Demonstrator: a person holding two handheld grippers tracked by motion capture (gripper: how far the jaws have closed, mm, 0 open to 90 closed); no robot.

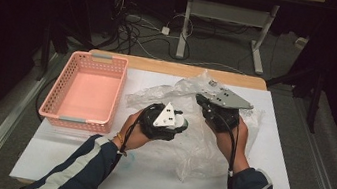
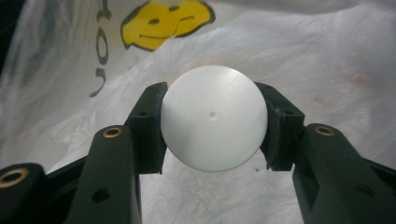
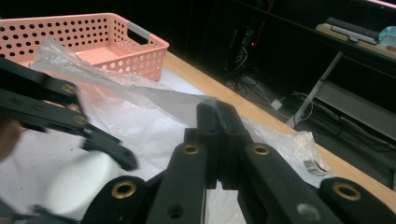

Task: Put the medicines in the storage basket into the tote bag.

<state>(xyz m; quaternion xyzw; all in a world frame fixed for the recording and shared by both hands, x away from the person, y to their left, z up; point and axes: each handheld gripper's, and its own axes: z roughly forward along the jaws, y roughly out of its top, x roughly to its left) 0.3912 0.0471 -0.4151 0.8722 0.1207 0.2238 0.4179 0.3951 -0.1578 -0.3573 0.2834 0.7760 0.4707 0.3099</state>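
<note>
A white ball [image 2: 214,125] sits between the jaws of my left gripper [image 2: 215,99], and both pads press on its sides. In the high view that left gripper [image 1: 178,122] is at mid-table, with the ball [image 1: 184,123] at its tip, over a crumpled clear plastic bag [image 1: 198,152]. The bag [image 2: 327,56] carries a yellow smiley print. My right gripper [image 1: 202,100] is just to the right, raised. Its jaws [image 3: 217,109] are shut on an upper edge of the bag [image 3: 130,116]. The ball [image 3: 84,186] shows blurred at the lower left of the right gripper view.
A pink perforated basket [image 1: 59,117] stands at the table's left with nothing in it; its rim [image 3: 154,44] lies beyond the bag. A white sheet [image 1: 144,177] covers the wooden table. Cables and desk legs lie on the floor behind.
</note>
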